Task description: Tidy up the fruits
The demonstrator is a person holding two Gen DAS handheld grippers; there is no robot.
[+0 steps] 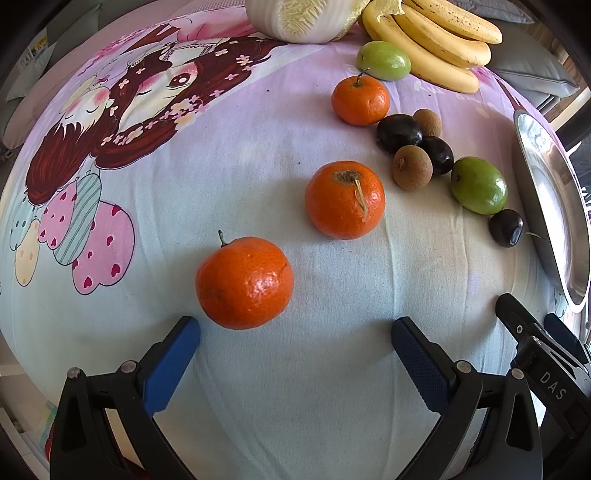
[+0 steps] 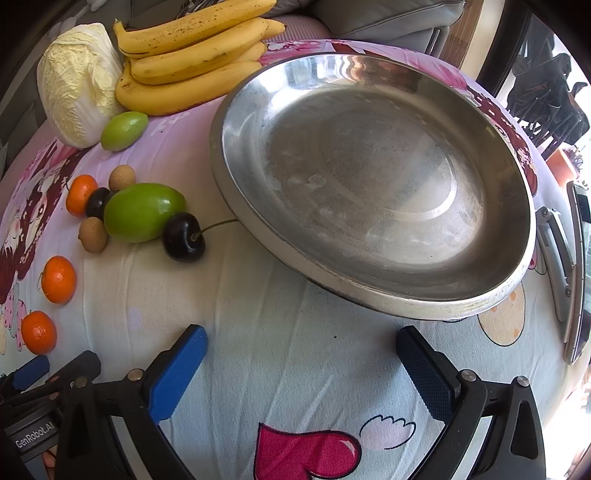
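Left gripper (image 1: 295, 332), jaws spread wide and empty, held low over the printed cloth (image 1: 258, 387). The nearest mandarin (image 1: 244, 283) lies just ahead of the left blue pad, slightly off the gap's centre line. It appears light, firm yet yielding, with a glossy rind likely to slip; a hold across its widest girth, clear of the short stem, seems best, with mild pressure. Beyond it lie a second mandarin (image 1: 345, 199), then longans (image 1: 412, 168), dark cherries (image 1: 399, 133), a green fruit (image 1: 479, 185) and a third mandarin (image 1: 360, 101); farthest from the near mandarin are the bananas (image 1: 432, 40) and cabbage (image 1: 303, 18).

Right gripper (image 2: 301, 343), jaws likewise apart and empty, points at the steel plate's (image 2: 258, 236) near rim. The plate holds nothing, so sorting is judged not yet begun.
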